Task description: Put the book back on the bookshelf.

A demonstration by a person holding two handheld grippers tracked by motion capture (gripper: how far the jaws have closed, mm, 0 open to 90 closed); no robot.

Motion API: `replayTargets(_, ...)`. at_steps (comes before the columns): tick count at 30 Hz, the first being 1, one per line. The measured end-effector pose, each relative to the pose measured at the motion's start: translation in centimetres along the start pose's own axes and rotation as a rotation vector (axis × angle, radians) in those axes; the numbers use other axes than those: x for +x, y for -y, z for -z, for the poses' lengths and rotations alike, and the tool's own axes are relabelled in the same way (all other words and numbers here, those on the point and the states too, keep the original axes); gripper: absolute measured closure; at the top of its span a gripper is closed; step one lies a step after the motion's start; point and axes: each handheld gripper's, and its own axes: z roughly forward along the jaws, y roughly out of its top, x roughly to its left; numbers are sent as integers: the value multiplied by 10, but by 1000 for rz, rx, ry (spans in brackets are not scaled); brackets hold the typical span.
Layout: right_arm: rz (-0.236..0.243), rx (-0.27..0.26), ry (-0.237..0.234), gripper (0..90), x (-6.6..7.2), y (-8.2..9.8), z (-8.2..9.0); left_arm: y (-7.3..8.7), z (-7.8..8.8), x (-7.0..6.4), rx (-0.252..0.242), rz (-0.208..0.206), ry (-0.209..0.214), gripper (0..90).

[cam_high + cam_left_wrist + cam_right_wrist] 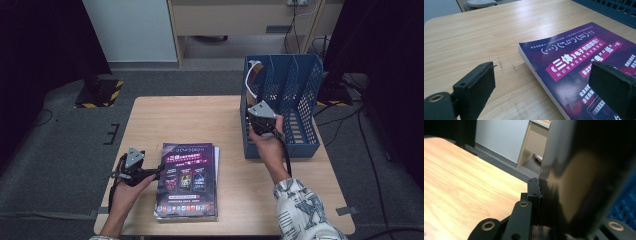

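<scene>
Book [574,182] clamped in right gripper [541,195]

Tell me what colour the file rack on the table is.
Blue, with perforated walls; the file rack shows best in the high view.

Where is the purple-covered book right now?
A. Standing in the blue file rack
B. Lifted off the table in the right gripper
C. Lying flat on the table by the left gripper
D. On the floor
C: the book lies flat on the wooden table, with the open left gripper at its edge.
</scene>
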Motion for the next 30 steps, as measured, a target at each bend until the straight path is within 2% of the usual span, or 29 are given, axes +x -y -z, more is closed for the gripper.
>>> replayTargets(2, 4, 3, 15, 862, -4, 2, -2, 0, 0, 0, 0, 2, 0, 66)
replayTargets(4, -16, 3, 9, 862, -7, 3, -3, 0, 0, 0, 1, 3, 0, 66)
replayTargets(5, -42, -2, -5, 852, -7, 4, -3, 0, 0, 0, 1, 2, 0, 66)
replayTargets(6, -42, -2, -5, 852, -7, 4, -3, 0, -1, 0, 1, 1, 1, 66)
replayTargets(11, -93, -16, -43, 754, -4, 8, -3, 0, 0, -1, 1, 0, 3, 66)
replayTargets(19, -147, -38, -75, 610, -1, 5, 0, 0, 0, 0, 1, 3, 3, 66)
replayTargets(23, -175, -39, -105, 488, 0, 4, 2, 0, 0, 0, 1, 2, 2, 66)
replayTargets(24, -178, -42, -109, 487, 1, 4, 3, 0, 0, 0, 1, 3, 2, 66)
replayTargets(30, -214, -55, -109, 388, 3, 9, 6, 0, 0, 0, 1, 2, 3, 66)
